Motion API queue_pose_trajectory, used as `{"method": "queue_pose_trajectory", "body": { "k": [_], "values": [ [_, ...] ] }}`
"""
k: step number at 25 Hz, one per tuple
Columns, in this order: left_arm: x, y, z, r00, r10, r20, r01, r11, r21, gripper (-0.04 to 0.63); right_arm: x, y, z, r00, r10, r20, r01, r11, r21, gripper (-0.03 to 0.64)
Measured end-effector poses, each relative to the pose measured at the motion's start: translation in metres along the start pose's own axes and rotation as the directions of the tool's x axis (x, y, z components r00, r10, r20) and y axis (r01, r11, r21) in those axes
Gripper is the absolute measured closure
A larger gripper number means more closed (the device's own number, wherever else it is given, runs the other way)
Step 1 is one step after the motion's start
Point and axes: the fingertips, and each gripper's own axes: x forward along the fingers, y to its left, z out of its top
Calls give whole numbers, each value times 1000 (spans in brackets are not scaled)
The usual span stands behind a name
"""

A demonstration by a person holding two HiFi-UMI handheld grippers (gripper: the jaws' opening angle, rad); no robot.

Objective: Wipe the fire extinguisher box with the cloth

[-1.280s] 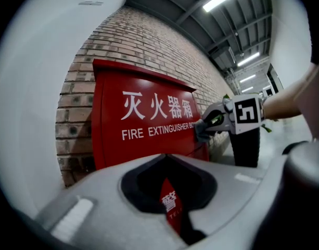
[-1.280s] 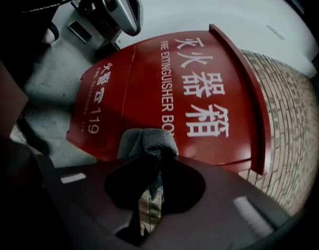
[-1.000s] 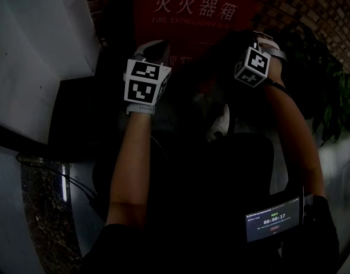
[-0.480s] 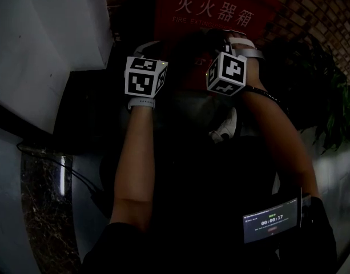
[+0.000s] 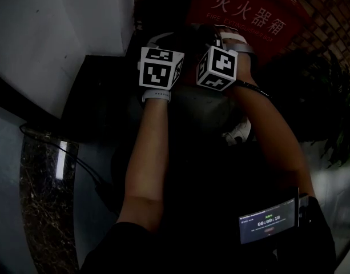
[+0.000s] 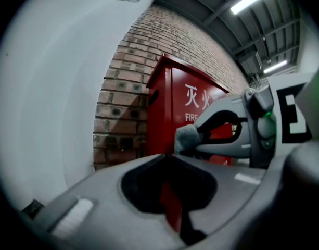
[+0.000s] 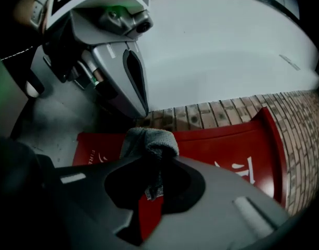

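My right gripper [image 7: 160, 159]: clamped on the grey cloth [image 7: 149, 138], bunched at its tips, before the red fire extinguisher box [image 7: 221, 139] on the brick wall [image 7: 211, 111]. My left gripper [image 6: 165, 157]: jaws together, nothing held, just beside my right.

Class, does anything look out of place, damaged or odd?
Nothing stands out: the fire extinguisher box stands upright and looks intact by the brick wall, and the right gripper holds the grey cloth in its jaws.
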Motion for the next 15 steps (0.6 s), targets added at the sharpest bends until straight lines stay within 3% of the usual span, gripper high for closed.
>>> {"method": "queue_pose_trajectory", "body": {
  "k": [9, 15],
  "values": [
    [20, -9, -14, 999, -30, -23, 31, 999, 25, 592, 15, 9, 0, 1000, -5, -2, 5, 1000, -4, 584],
    [25, -32, -12, 994, -103, -18, 103, 994, -23, 592, 9, 11, -21, 1000, -6, -23, 7, 1000, 9, 584]
  ]
}}
